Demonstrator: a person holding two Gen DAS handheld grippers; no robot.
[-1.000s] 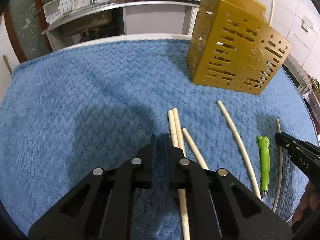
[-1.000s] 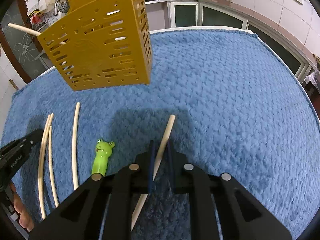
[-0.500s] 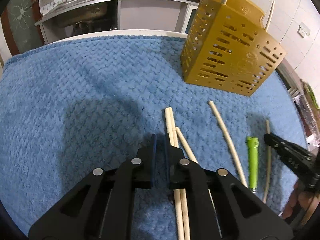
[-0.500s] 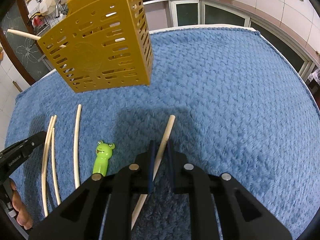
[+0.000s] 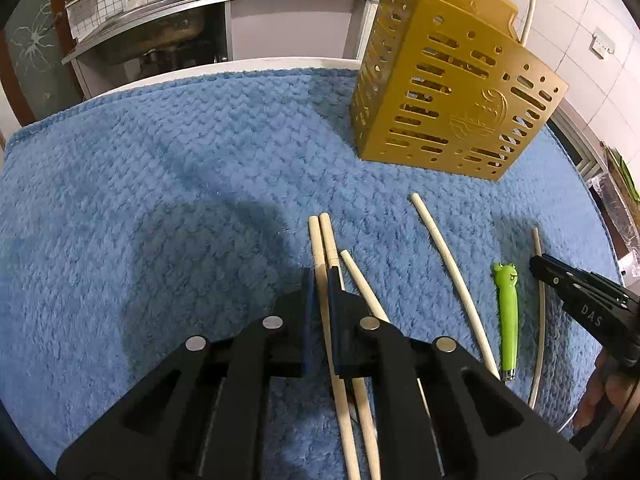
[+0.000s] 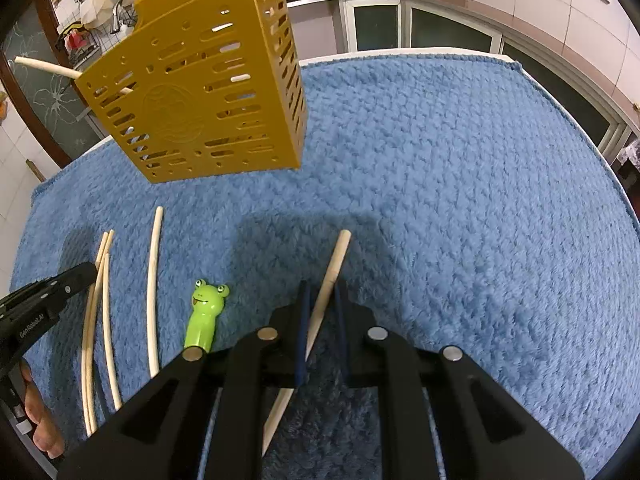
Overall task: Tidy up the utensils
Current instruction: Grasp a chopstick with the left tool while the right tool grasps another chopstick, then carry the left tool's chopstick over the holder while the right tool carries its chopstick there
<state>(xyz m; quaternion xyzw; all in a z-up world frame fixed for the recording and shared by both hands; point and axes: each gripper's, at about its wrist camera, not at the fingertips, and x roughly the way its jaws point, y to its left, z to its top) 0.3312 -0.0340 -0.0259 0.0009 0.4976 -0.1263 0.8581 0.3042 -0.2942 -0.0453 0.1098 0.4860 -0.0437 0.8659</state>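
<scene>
A perforated golden utensil basket (image 5: 452, 96) (image 6: 200, 100) stands on the blue cloth (image 5: 160, 200) with a few chopsticks poking out of its top. Several pale chopsticks lie loose on the cloth. My left gripper (image 5: 320, 280) is shut just over a side-by-side pair (image 5: 326, 232); one of them shows through the thin slit between the fingers. A single chopstick (image 5: 448, 260) and a green frog-handled utensil (image 5: 506, 304) (image 6: 204, 316) lie between the grippers. My right gripper (image 6: 322, 292) is shut on one chopstick (image 6: 336, 260) that runs slantwise between its fingers.
The cloth's far edge meets a white tabletop rim (image 5: 240, 68). Behind it are a kitchen counter, a sink and cabinets. A person's fingers (image 6: 36, 420) show at the left gripper's handle. Bare cloth (image 6: 480, 200) stretches to the right of the right gripper.
The left view has swung slightly, so the chopstick pair that lay just right of the shut fingers now lines up with them. The right gripper and its chopstick have not moved.
</scene>
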